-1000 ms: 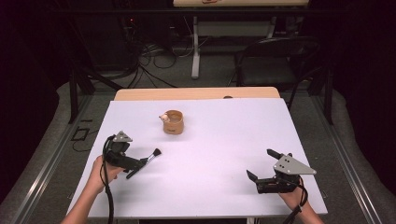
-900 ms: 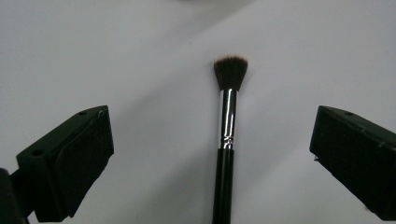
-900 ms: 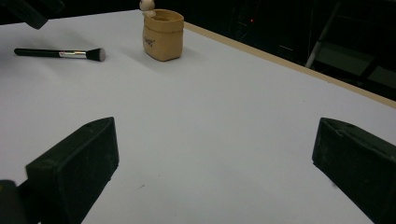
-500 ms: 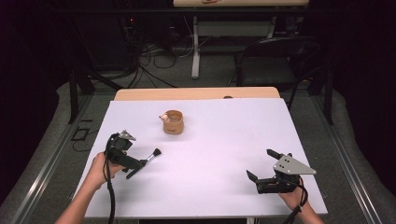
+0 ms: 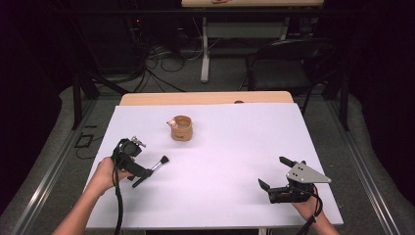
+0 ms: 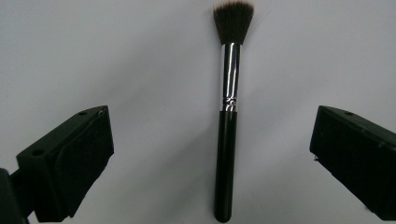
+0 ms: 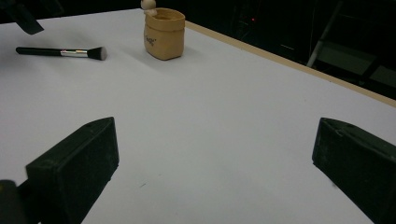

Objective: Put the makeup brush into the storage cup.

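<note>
A makeup brush (image 6: 228,140) with a black handle, silver ferrule and dark bristles lies flat on the white table. My left gripper (image 6: 211,114) hovers over it, open, with one jaw on each side of the handle and neither touching it. In the high view the brush (image 5: 157,164) lies at the table's left, under the left gripper (image 5: 142,172). My right gripper (image 5: 273,171) rests open near the front right, empty; its jaws (image 7: 215,123) face the brush (image 7: 60,52) and a tan cup (image 7: 163,33).
The tan cup (image 5: 181,129), with a small pale knob at its rim, stands at the table's middle back. The white sheet (image 5: 235,147) covers the table, and a wooden edge (image 5: 205,98) shows at the far side. A dark chair (image 5: 288,63) stands beyond.
The left hand and its gripper have shifted slightly over the brush. The brush, the cup and the right gripper stay where they were.
</note>
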